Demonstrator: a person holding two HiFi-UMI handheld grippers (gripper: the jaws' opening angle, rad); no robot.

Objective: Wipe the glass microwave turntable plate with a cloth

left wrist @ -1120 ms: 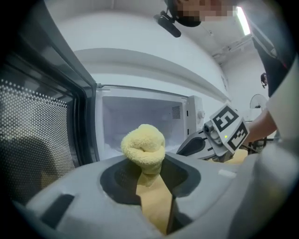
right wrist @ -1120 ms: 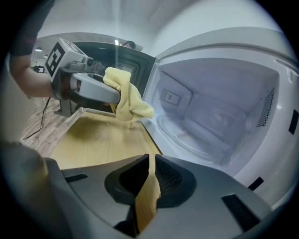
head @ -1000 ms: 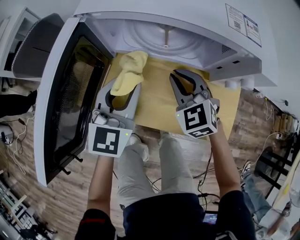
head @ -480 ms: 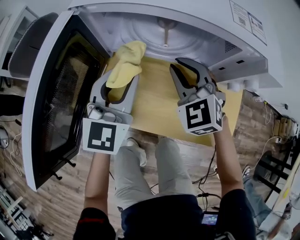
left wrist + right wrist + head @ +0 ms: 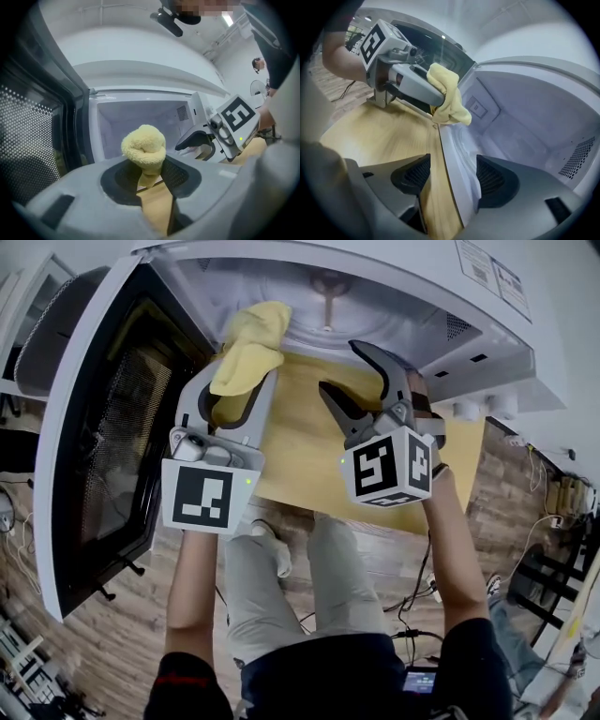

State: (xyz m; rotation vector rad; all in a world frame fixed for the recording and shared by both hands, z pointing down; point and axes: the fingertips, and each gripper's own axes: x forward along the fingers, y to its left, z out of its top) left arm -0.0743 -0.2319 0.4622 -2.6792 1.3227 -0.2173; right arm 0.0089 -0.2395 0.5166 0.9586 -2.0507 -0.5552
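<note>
While the left gripper [image 5: 239, 381] pinches a bunched yellow cloth [image 5: 251, 338] between its pads, it points level into the open mouth of the microwave [image 5: 394, 263], with the cloth leading over the left part of the threshold. Curved rings on the floor of the cavity look like the rim of the glass plate [image 5: 361, 322]. It seems to lie flat inside, straight ahead of both grippers and a little to the right of the cloth. Being round, it offers no long side to line up with, so I judge that the wipe calls only for a push forward and down.

Just beside it, at the right part of the opening, is the right gripper [image 5: 345, 369], tilted downward. Its jaws are opening and nothing is between them; only the front lip of the cavity shows beyond. The cloth hand is the better placed of the two.

The door [image 5: 122, 427] hangs wide to the left. The microwave stands on a pale wooden table [image 5: 300, 460], and below that are wood-pattern flooring [image 5: 122, 643] and loose cables.
</note>
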